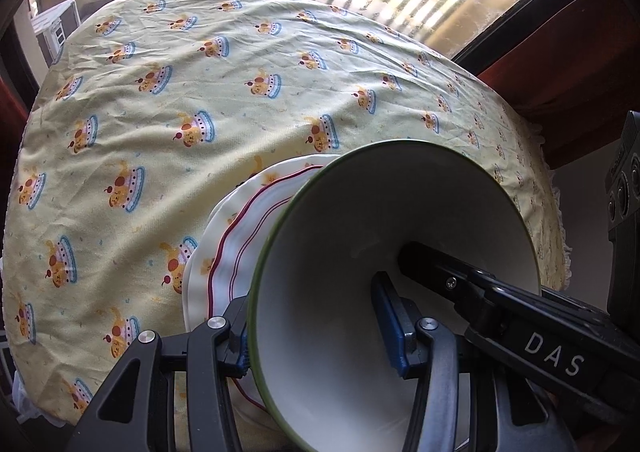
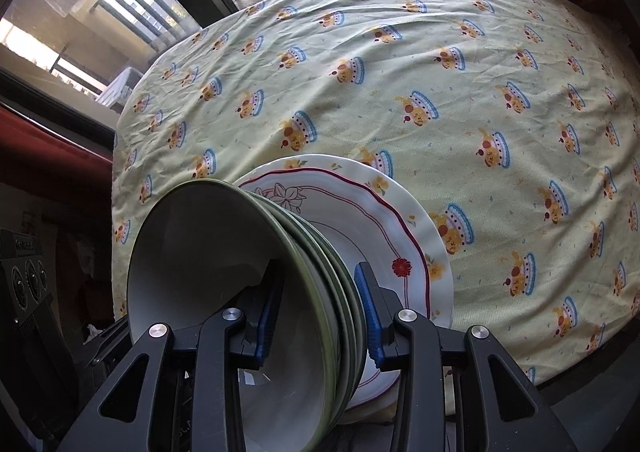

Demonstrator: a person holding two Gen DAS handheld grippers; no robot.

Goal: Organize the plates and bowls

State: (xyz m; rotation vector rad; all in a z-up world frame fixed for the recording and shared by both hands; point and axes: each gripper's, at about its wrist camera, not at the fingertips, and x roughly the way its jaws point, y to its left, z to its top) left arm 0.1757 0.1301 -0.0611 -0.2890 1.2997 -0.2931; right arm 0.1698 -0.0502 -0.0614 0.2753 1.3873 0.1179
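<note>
Reading "DAS" in white letters on the right gripper [image 1: 404, 252] is easy. Both grippers clamp the stack of green-rimmed bowls [image 2: 240, 292] (nested, white inside): the left gripper [image 1: 320, 332] pinches one side of the rim, the right gripper the other. The bowls sit on flowered plates [image 2: 400, 236] near the tablecloth's [image 1: 200, 92] near edge. The bowls hide most of the plates.

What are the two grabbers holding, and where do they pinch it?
Both pinch the bowl stack by its rim walls: the left gripper on one side, the right gripper on the opposite side.
</note>
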